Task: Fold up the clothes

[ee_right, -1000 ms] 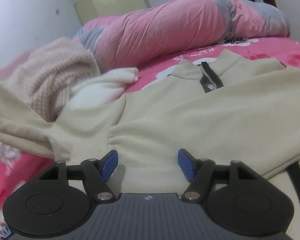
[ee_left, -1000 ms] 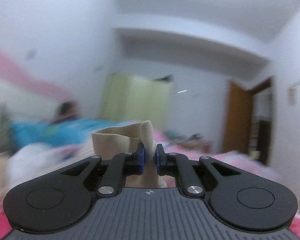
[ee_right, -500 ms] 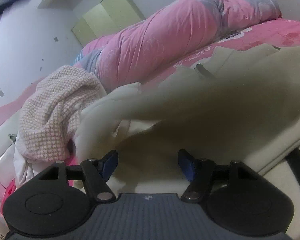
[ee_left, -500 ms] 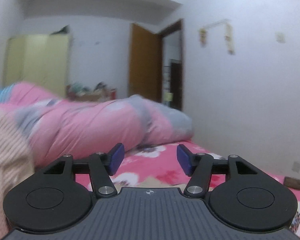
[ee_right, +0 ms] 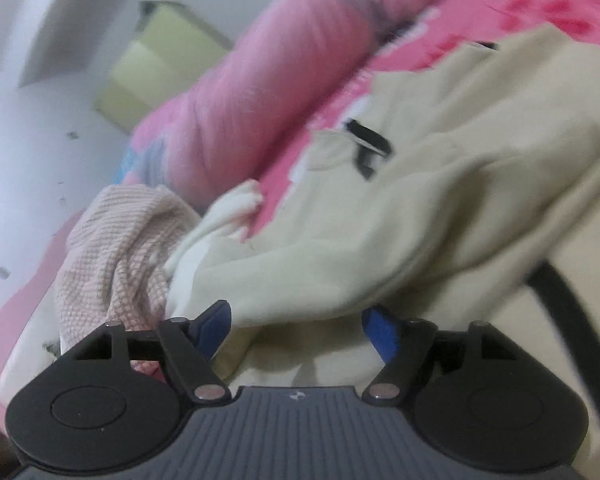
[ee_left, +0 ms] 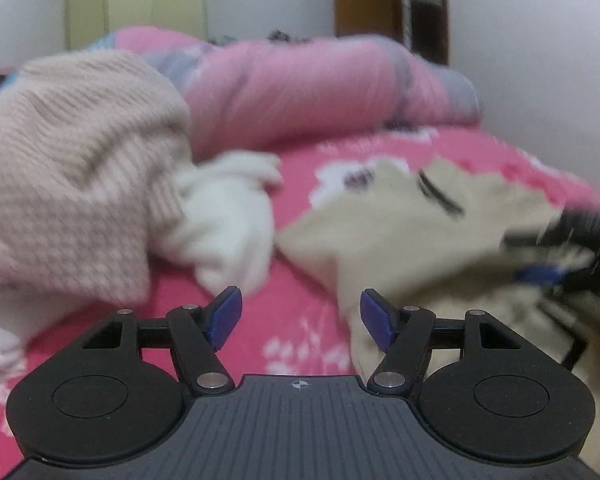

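A beige zip-neck sweatshirt (ee_left: 380, 232) (ee_right: 440, 200) lies spread on the pink flowered bedsheet (ee_left: 300, 280), with a sleeve folded across its body. My left gripper (ee_left: 300, 322) hovers low over the sheet at the sweatshirt's left edge. Its jaws are opening and nothing is between them. My right gripper (ee_right: 296, 332) sits just above the sweatshirt's near part. Its jaws are opening too, with beige cloth below them but not pinched. In the left wrist view the right gripper (ee_left: 540, 274) shows as a blur over the sweatshirt at the right edge.
A pink knit sweater (ee_left: 72, 168) (ee_right: 116, 248) and a white garment (ee_left: 232, 220) (ee_right: 220, 224) are heaped to the left of the sweatshirt. A rolled pink duvet (ee_left: 300, 88) lies along the far side. A black strap (ee_right: 572, 320) crosses the lower right. A wardrobe (ee_left: 132, 0) and a door (ee_left: 364, 0) stand behind.
The left gripper let go of the beige cuff, opened, and swung down toward the bed. The sleeve fell across the sweatshirt's body. The right gripper rolled and opened slightly.
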The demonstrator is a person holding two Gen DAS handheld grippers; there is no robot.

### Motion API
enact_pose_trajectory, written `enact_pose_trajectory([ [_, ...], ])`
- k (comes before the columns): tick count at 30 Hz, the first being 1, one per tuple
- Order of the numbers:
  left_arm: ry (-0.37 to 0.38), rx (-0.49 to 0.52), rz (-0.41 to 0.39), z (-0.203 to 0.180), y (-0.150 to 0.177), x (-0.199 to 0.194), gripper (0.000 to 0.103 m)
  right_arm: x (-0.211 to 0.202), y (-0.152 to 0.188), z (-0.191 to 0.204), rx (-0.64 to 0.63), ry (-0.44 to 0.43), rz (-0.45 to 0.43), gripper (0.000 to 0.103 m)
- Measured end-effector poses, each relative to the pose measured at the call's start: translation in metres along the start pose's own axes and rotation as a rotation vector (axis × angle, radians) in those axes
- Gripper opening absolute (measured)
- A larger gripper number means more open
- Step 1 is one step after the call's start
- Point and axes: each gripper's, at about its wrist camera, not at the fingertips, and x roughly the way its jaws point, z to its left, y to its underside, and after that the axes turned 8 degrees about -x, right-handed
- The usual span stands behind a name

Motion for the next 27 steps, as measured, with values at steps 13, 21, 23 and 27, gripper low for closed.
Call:
enact_pose_trajectory([
  [13, 0.060, 0.143, 0.023, -0.025, 0.038, 0.045, 0.055, -0.056, -0.086, -0.027, -0.128, 0.451, -0.070, 0.070],
  [21, 0.070, 0.177, -0.016, -0.027, 0.048, 0.048, 0.040, 0.019, -0.113, -0.067, -0.229, 0.561, 0.169, 0.044],
  [23, 0.077, 0.186, -0.026, -0.028, 0.050, 0.047, 0.034, 0.023, -0.111, -0.059, -0.304, 0.567, 0.185, 0.005],
  [27, 0.092, 0.191, -0.029, -0.028, 0.049, 0.047, 0.022, 0.011, -0.112, -0.032, -0.400, 0.582, 0.112, 0.001],
])
